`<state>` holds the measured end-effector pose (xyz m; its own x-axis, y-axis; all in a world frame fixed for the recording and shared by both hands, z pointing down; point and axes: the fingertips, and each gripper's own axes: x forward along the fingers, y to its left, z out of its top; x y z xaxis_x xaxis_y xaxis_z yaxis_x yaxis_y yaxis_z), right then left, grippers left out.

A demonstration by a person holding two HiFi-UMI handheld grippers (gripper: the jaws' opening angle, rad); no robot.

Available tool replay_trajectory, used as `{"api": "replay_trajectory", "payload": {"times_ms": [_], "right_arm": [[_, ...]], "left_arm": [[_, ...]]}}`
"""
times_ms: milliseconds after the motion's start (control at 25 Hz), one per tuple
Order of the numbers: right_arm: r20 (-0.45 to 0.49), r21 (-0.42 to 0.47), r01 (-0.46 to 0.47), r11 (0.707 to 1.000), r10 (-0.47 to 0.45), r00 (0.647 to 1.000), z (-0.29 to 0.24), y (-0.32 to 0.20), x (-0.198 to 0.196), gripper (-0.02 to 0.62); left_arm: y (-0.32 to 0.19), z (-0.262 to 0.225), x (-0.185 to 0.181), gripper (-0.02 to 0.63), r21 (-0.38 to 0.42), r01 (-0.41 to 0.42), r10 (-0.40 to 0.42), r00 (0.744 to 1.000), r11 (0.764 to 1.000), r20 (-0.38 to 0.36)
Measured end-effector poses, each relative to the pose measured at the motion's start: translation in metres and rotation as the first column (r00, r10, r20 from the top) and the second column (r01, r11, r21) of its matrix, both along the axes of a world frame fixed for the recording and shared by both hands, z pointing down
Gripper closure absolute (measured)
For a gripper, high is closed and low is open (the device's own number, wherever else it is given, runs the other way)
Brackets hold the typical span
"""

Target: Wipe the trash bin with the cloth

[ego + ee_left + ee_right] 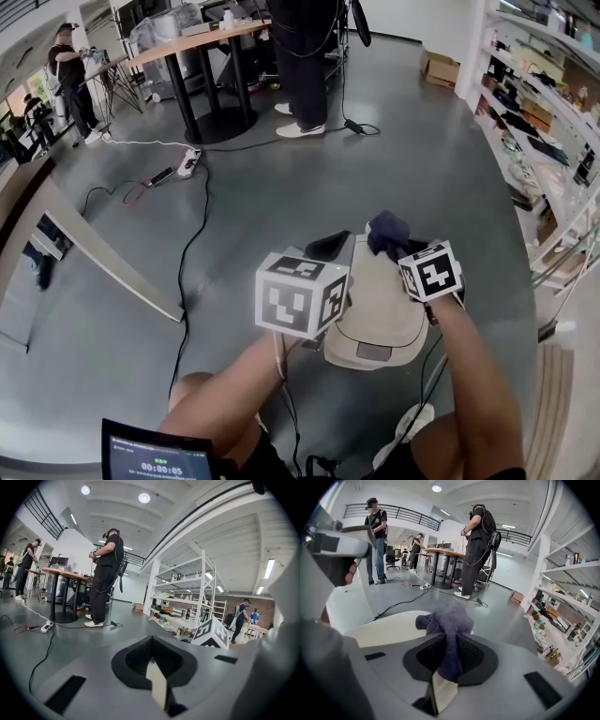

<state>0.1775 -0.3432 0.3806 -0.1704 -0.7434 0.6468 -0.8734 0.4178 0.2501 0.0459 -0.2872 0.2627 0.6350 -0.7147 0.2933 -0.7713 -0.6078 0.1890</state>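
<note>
Cloth (446, 620), dark blue, soft, limp; bunched and pinched between right gripper (449, 656) jaws, lower centre of right gripper view, over far end of pale trash bin (380, 314) lid, lower centre of head view. Judged light, grippy; best held by bunched middle. Lid smooth, hard; bin may shift under pressure. Left gripper (151, 654) jaws together, empty. Bin body hidden under lid and arms
</note>
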Motion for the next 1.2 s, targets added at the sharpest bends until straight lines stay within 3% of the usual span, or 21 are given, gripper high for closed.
{"api": "replay_trajectory", "payload": {"times_ms": [440, 800, 960, 1200], "right_arm": [[-0.033, 0.0, -0.102, 0.995, 0.102, 0.994, 0.007, 0.013, 0.045, 0.526], [-0.052, 0.051, -0.074, 0.996, 0.077, 0.996, -0.01, 0.015, 0.035, 0.526], [-0.045, 0.123, -0.018, 0.992, 0.024, 0.999, -0.032, 0.019, 0.014, 0.526], [-0.04, 0.192, 0.13, 0.973, -0.125, 0.991, -0.059, 0.038, -0.041, 0.526]], "left_arm": [[0.003, 0.0, 0.0, 0.604, 0.001, -0.013, 0.013, 1.0, 1.0, 0.012], [0.003, -0.001, -0.001, 0.604, -0.008, -0.024, 0.024, 1.0, 1.0, 0.018], [0.001, 0.0, -0.007, 0.604, -0.007, -0.015, 0.015, 1.0, 1.0, 0.02], [-0.002, 0.001, -0.015, 0.604, -0.013, 0.004, -0.004, 1.0, 1.0, 0.026]]}}
